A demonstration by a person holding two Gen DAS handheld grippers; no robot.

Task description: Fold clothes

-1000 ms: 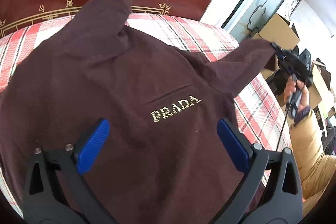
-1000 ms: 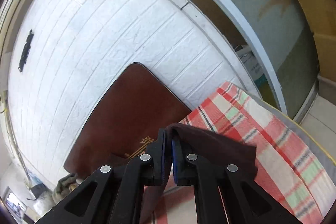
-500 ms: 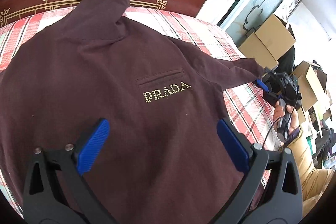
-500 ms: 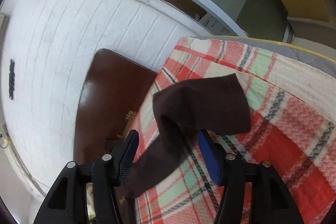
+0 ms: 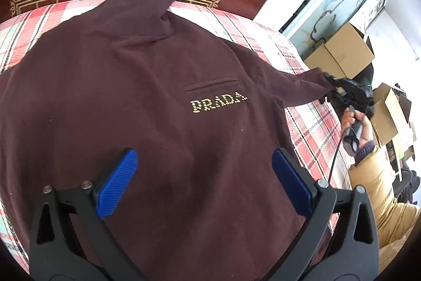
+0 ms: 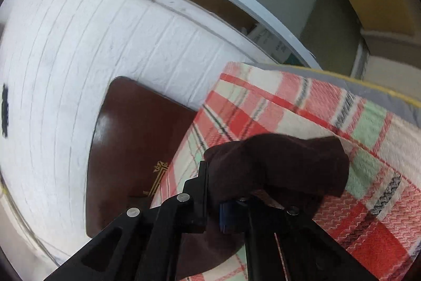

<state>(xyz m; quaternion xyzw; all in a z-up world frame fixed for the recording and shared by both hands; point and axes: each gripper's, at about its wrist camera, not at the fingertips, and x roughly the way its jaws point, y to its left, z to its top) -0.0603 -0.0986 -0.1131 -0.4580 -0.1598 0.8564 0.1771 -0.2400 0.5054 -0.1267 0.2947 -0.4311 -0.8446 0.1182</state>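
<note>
Hoodie (image 5: 163,107) spread face up on the plaid blanket (image 5: 313,123), one sleeve (image 5: 297,88) pulled out sideways.

The right gripper (image 6: 213,204) has clamped the sleeve's cuff (image 6: 279,165); the left gripper (image 5: 202,181) hovers wide open over the chest, holding nothing. The cloth looks soft, limp and light, likely to sag and bunch, so cuffs, hem and shoulder seams seem the best holds.

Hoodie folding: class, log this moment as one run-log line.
left gripper: open above hoodie | right gripper: shut on sleeve | bed: plaid
</note>
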